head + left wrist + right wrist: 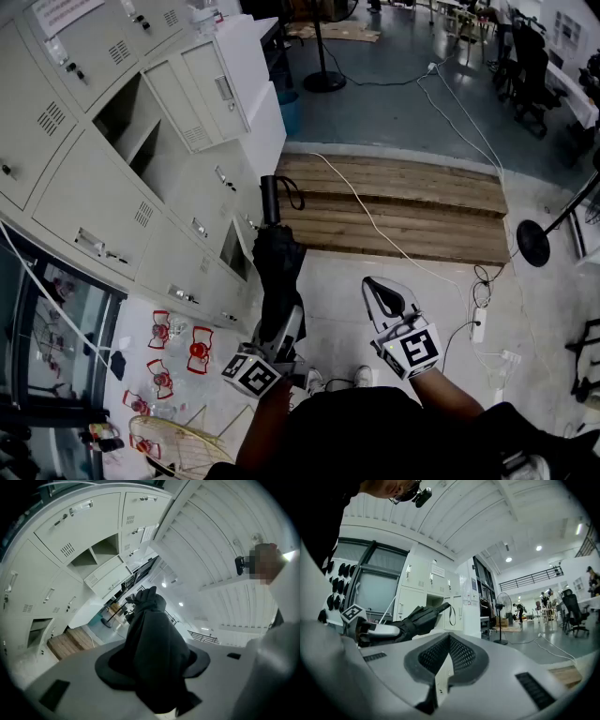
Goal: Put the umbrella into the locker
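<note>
The left tool (281, 328) is sitting closest in, just ahead of the person's dark sleeve (281, 422), with its marker cube (253, 373) facing up. Its jaws are clenching the folded black umbrella (278, 272) around the bunched fabric. In the left gripper view that cloth is filling the gap between the two dark pads (108, 668).

From the grip, the umbrella is reaching out roughly level toward the lockers (84, 178). Its straight black handle (270, 199) is leading and a thin strap (295, 195) is looping off the end. The handle is hanging near the locker fronts, outside every compartment. One open compartment (127, 117) is gaping in the upper rows, and a smaller door (236, 249) is standing ajar low down, just beside the umbrella's canopy.

The right tool (449, 639) is hovering beside the left one, well clear of the umbrella. Its mesh pads are meeting at the tips and gripping nothing.

Further out, a wooden step (403, 211) is running across the floor (375, 112) ahead of both tools, and a white cable (375, 225) is trailing over its boards. A round black stand base (533, 244) is resting at the step's right end. Red-trimmed items (178, 347) are lying scattered at the foot of the lockers.
</note>
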Demonstrator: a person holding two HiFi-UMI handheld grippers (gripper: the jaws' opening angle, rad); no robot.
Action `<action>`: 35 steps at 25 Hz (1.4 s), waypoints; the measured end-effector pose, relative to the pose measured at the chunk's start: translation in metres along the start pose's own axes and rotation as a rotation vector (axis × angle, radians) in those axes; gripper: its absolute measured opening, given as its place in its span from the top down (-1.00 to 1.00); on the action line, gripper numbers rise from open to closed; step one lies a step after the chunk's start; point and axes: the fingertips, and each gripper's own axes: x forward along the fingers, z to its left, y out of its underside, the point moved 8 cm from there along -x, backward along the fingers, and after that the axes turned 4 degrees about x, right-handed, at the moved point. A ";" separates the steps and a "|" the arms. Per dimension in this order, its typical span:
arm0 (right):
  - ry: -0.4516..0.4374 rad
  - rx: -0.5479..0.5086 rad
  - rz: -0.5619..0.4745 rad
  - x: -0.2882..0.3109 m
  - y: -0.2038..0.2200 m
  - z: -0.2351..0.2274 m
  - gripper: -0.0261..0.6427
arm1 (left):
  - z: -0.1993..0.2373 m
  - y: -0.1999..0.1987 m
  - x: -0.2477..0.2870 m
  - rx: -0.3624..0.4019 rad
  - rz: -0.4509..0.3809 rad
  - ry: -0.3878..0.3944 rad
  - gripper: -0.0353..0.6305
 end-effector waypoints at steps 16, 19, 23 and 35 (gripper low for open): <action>0.011 0.009 -0.032 0.037 -0.002 0.030 0.93 | 0.027 -0.016 -0.006 -0.039 0.026 0.019 0.23; 0.026 0.002 -0.030 0.042 0.000 0.032 0.93 | 0.030 -0.020 -0.008 -0.036 0.029 0.023 0.22; 0.033 0.000 -0.025 0.052 0.001 0.038 0.92 | 0.035 -0.027 -0.010 0.000 0.042 0.031 0.22; 0.107 -0.017 -0.028 0.082 0.010 0.067 0.92 | 0.075 -0.057 -0.018 0.076 0.091 0.025 0.24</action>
